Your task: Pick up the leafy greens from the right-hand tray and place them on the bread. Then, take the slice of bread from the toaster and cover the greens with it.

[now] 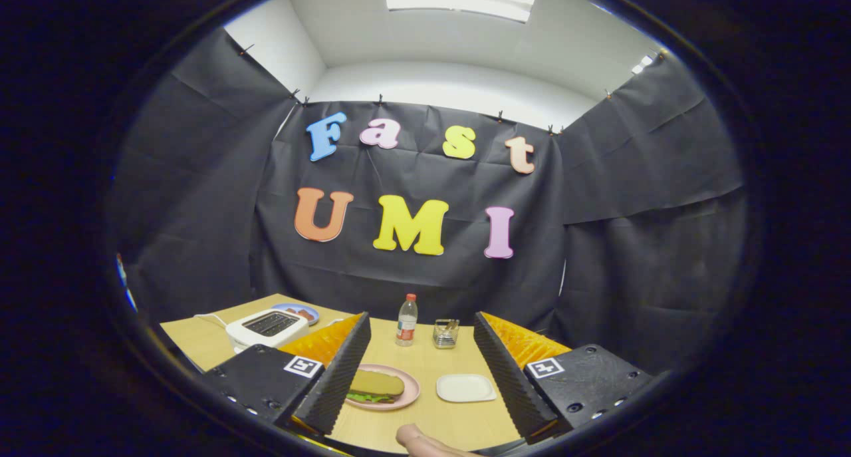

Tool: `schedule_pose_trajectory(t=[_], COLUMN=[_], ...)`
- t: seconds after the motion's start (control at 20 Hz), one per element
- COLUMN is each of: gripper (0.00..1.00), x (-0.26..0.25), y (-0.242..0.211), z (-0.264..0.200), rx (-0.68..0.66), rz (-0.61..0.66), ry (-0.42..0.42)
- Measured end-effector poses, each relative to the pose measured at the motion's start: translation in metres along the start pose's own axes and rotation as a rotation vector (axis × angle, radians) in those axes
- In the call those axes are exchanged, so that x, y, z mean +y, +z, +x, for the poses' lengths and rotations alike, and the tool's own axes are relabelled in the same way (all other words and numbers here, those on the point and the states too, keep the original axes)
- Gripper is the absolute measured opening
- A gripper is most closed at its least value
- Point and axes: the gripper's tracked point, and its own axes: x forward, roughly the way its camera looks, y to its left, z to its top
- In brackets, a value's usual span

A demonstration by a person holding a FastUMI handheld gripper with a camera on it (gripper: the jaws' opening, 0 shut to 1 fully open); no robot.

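Note:
My gripper (422,350) is open and held above the wooden table (425,357), with nothing between its fingers. Between and below the fingers lies a pink plate (413,385) holding a slice of bread (376,382) with leafy greens (369,398) showing under its near edge. To the right of the plate sits a white tray (466,388) with nothing on it. The white toaster (266,328) stands at the back left, beyond the left finger; I see no bread sticking out of its slots.
A plastic bottle with a red cap (407,321) and a small glass holder (445,334) stand at the back of the table. A blue plate (297,311) with something red lies behind the toaster. Part of a hand (425,441) shows at the near edge.

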Motion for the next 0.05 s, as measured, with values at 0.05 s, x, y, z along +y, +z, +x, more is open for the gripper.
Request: schedule_pose_trajectory(t=[0.05], gripper=[0.96], x=[0.0000], y=[-0.0015], z=[0.0020], rx=[-0.004], rz=[-0.003], ry=[-0.009])
